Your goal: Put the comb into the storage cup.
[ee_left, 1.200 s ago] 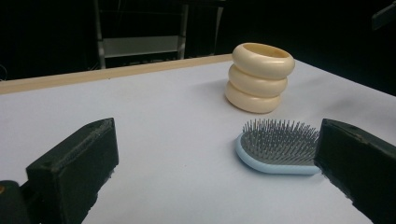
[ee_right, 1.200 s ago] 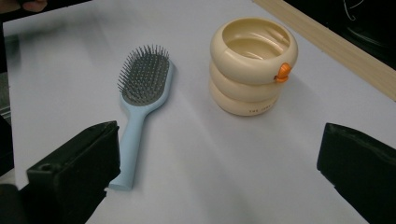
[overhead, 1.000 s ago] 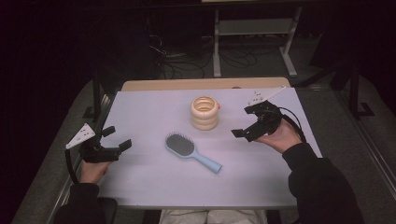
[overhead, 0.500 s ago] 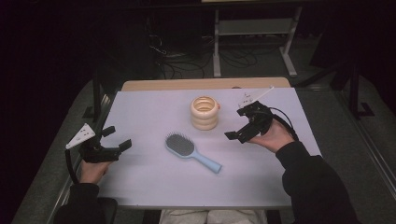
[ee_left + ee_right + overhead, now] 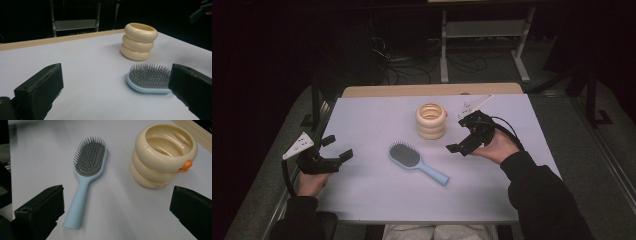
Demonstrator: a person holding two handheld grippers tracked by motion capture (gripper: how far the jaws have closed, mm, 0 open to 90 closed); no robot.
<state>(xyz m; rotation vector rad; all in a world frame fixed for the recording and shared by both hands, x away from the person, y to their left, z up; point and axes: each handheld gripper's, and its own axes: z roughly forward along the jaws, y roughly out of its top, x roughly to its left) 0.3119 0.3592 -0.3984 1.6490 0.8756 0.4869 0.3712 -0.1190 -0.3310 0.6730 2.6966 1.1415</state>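
A light blue hairbrush point(image 5: 414, 162) with grey bristles lies bristles up in the middle of the white table point(image 5: 372, 117), its handle pointing toward the near right. Behind it stands a cream ringed container point(image 5: 431, 120), open at the top, with a small orange tab point(image 5: 186, 166) on its side. My right gripper point(image 5: 458, 135) hovers open just right of the container, with the hairbrush point(image 5: 86, 175) and container point(image 5: 162, 157) between its jaws ahead. My left gripper point(image 5: 338, 147) rests open at the table's left edge, facing the hairbrush point(image 5: 150, 78) and container point(image 5: 138, 41).
A wooden strip point(image 5: 432, 90) runs along the table's far edge. Beyond it stand a metal shelf frame point(image 5: 482, 35) and loose cables point(image 5: 402, 65) on the dark floor. Bare table surface lies in front of the left gripper and near the front edge.
My right gripper has moved left and a little toward the person, closer to the container and hairbrush. The left gripper, hairbrush and container have stayed put.
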